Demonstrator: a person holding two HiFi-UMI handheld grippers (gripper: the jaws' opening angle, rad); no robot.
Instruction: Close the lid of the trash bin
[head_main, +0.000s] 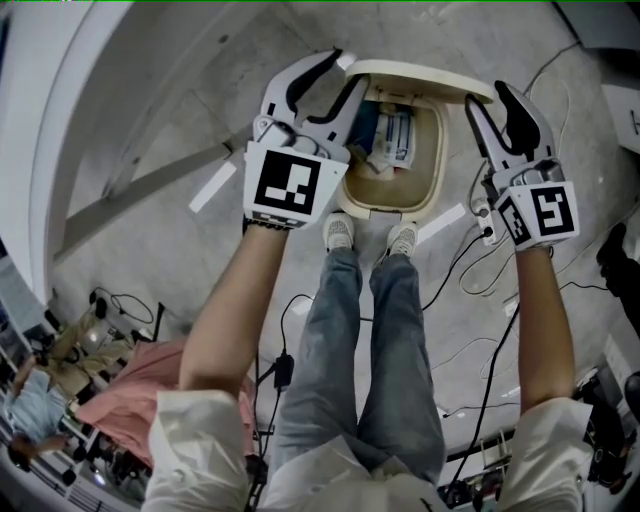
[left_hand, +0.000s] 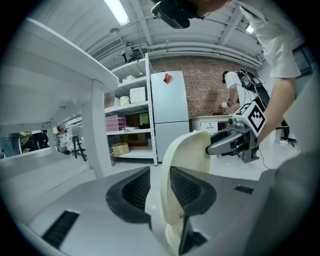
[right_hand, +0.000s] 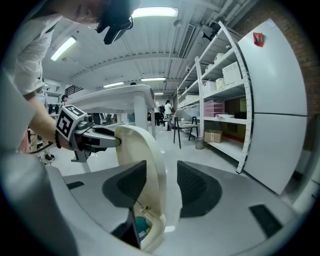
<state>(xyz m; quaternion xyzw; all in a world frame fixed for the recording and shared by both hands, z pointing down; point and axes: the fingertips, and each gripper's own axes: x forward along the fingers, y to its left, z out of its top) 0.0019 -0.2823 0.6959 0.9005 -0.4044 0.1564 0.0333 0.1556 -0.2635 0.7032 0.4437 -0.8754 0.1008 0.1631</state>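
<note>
While the trash bin (head_main: 438, 150) sits on the floor (head_main: 180, 120), lid (head_main: 420, 75) upright at its far rim, we see left gripper (head_main: 348, 68) and right gripper (head_main: 485, 95) straddling the lid, jaws not clamped.

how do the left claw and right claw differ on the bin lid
The left claw straddles the left edge of the lid, the right claw its right edge. In the left gripper view the lid sits against the jaw at picture right, with a gap at the other; in the right gripper view it's mirrored. Both are open around the upright lid.
</note>
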